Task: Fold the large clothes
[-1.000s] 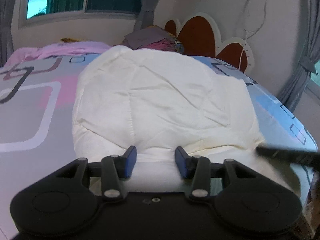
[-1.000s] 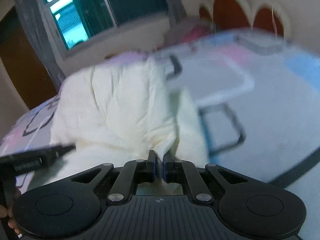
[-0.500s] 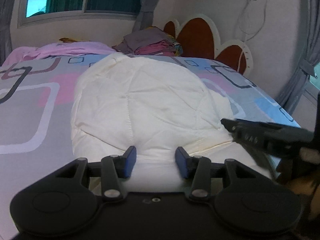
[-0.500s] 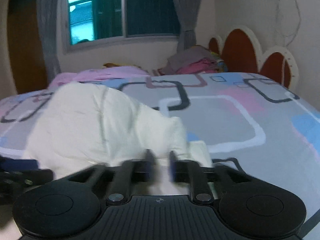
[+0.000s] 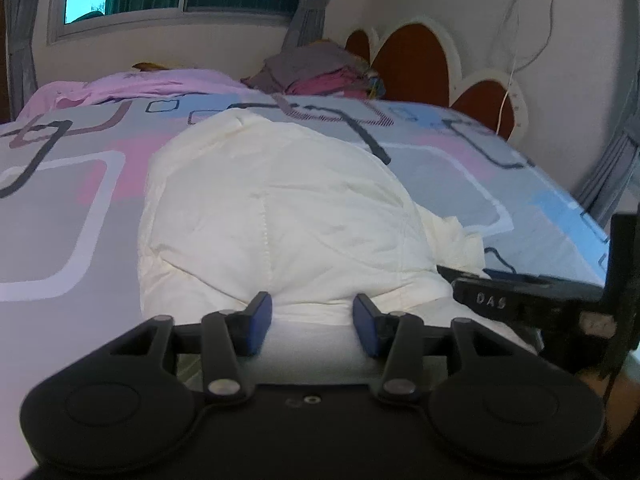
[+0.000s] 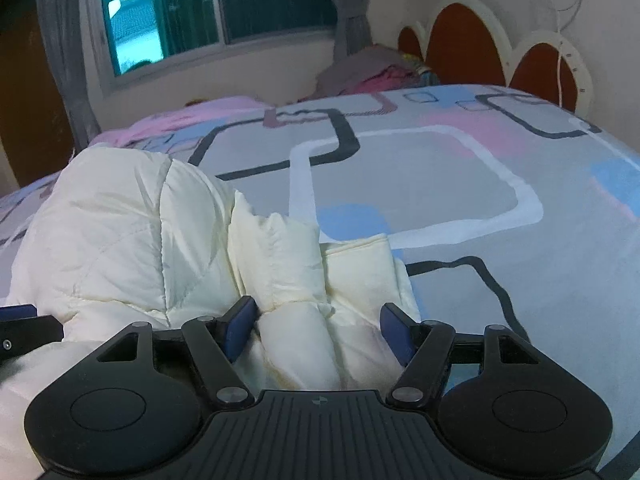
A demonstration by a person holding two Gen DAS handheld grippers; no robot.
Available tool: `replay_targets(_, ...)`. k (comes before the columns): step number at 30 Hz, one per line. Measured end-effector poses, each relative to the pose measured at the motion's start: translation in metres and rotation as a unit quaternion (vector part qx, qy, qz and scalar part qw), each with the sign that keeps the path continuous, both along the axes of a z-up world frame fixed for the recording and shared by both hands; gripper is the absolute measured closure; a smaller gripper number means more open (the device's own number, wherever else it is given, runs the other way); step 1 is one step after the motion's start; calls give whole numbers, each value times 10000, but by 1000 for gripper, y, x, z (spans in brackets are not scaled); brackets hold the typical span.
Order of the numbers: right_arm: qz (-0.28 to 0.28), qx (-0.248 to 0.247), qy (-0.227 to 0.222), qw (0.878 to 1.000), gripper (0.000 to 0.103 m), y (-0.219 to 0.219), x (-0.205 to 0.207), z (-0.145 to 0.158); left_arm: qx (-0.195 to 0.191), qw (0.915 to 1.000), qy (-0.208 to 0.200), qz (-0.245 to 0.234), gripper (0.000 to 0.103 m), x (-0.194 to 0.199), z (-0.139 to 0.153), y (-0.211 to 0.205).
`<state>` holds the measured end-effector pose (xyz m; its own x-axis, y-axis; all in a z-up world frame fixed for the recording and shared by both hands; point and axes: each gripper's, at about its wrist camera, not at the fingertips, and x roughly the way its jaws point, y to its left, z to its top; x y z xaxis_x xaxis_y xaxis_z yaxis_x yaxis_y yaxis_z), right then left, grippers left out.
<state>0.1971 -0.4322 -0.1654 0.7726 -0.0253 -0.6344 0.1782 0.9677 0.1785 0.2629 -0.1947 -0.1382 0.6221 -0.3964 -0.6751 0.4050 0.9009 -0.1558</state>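
Observation:
A cream padded jacket (image 5: 280,216) lies folded in a puffy mound on the patterned bed sheet (image 5: 60,208). My left gripper (image 5: 312,322) is open at the jacket's near edge, holding nothing. In the right wrist view the jacket (image 6: 120,240) fills the left side, with a rolled sleeve (image 6: 296,320) lying between the jaws. My right gripper (image 6: 320,328) is open wide over that sleeve. The right gripper also shows in the left wrist view (image 5: 520,304) at the right edge.
A pile of folded clothes (image 5: 320,72) sits at the head of the bed by the red-and-white headboard (image 5: 412,64). A pink garment (image 5: 132,86) lies along the far edge under the window. The bed's right edge (image 5: 592,232) is close.
My right gripper was shut on the jacket's fabric a second ago; it has let go and opened wide. The jacket's right side has come to rest. The left gripper stayed open.

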Motion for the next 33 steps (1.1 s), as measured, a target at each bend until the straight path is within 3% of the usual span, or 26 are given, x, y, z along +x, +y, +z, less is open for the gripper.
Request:
replay_targets(2,-54,111,27,9999,36,-3,-4,12,105,9999,93,52,41,-1,8,-1)
replay_targets(4,-53,49,-59,10000,36,-1,-12,27,240,9995,89,186,23,-3,16,-1)
replay_targets(5,-20,27,-157,9999,36,-2,-12,34,271,9993,40,243,21,-5,21,0)
replay_targets(10,111,-146,-640,9978,36,9,-46,66,275,9985,-143,449,17,-13,41,18)
replay_targets(14,191,-50,-605,9980,36,17,-72,71,345,9980,-29,533,17,-22,39,32)
replay_targets(23,-115,-64,-242,9996,36,44,-126,55,-19,9984,357,435,16,-48,19,66)
replay_targets(26,-338,-43,31,9994,36,45,-130,40,-26,9990,381,233,16,-48,12,66)
replay_targets(29,-490,284,299,9979,36,39,-124,26,-15,9987,512,8,16,-39,1,64)
replay_targets(33,-489,298,259,9980,36,36,-127,45,-184,9973,701,-70,16,-30,5,68)
